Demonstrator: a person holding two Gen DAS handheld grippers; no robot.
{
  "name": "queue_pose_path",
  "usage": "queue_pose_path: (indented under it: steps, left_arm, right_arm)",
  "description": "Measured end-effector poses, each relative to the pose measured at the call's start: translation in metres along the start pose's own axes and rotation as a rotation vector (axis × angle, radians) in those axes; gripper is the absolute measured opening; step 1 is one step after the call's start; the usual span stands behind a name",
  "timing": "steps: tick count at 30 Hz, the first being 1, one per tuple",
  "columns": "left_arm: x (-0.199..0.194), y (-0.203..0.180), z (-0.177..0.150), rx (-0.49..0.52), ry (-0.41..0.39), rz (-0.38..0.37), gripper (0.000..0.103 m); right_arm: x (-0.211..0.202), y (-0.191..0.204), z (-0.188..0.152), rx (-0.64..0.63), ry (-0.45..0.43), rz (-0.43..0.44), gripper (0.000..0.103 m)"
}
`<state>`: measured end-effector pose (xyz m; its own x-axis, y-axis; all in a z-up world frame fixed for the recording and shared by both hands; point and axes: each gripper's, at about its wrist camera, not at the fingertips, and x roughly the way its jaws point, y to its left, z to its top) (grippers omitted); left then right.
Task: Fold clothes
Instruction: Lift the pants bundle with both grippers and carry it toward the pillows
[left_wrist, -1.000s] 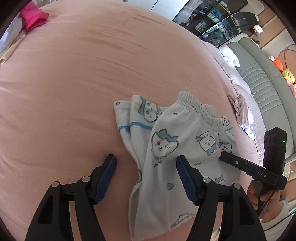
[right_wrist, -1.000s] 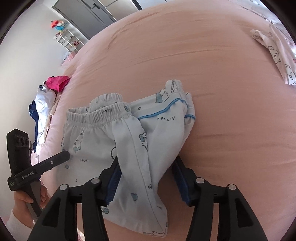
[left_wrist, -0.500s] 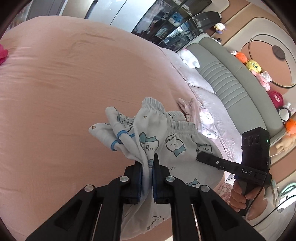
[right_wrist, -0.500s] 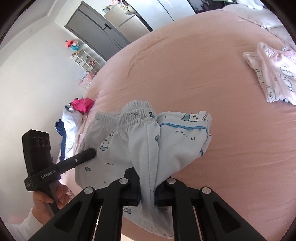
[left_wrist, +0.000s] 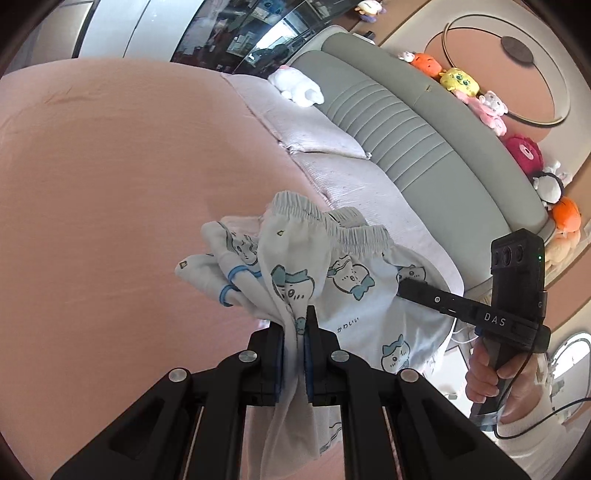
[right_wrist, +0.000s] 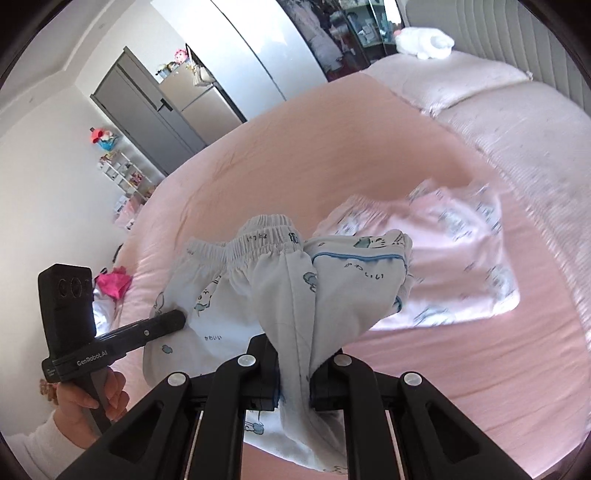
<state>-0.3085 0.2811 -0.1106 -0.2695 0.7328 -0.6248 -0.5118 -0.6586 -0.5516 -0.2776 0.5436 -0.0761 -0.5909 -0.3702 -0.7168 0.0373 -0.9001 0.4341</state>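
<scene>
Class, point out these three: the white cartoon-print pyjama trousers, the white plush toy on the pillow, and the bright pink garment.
White cartoon-print pyjama trousers (left_wrist: 295, 254): left wrist view, front panel.
White plush toy (left_wrist: 297, 86): left wrist view, body.
Bright pink garment (right_wrist: 114, 282): right wrist view, middle.

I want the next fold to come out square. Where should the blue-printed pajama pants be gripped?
Grip the pajama pants at the two ends of the elastic waistband, coming from the sides. It is the one straight, firm edge; both grippers now pinch bunched mid-fabric, which sags unevenly.
</scene>
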Motion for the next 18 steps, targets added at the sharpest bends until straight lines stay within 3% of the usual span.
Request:
queue_pose_path:
  steps: [4,9,12,15,18]
  left_arm:
    - [0.045,-0.027,0.038,0.022,-0.030,-0.007,0.007]
    - [0.095,-0.025,0.058,-0.006,-0.010,0.029,0.007]
    - [0.136,-0.002,0.052,-0.074,0.049,0.056,0.008]
    - [0.172,0.024,0.038,-0.136,0.116,0.117,0.011]
    - [0.168,0.033,0.031,-0.163,0.116,0.078,0.012]
  right_arm:
    - [-0.013,-0.037,0.042,-0.035,-0.031,-0.059,0.010]
    - [0.002,-0.075,0.071,-0.070,-0.030,-0.100,0.010]
    - [0.032,-0.101,0.069,-0.083,0.001,-0.125,0.010]
    - [0.077,-0.135,0.054,-0.055,0.088,-0.185,0.013]
    - [0.087,-0.140,0.040,-0.120,0.073,-0.234,0.025]
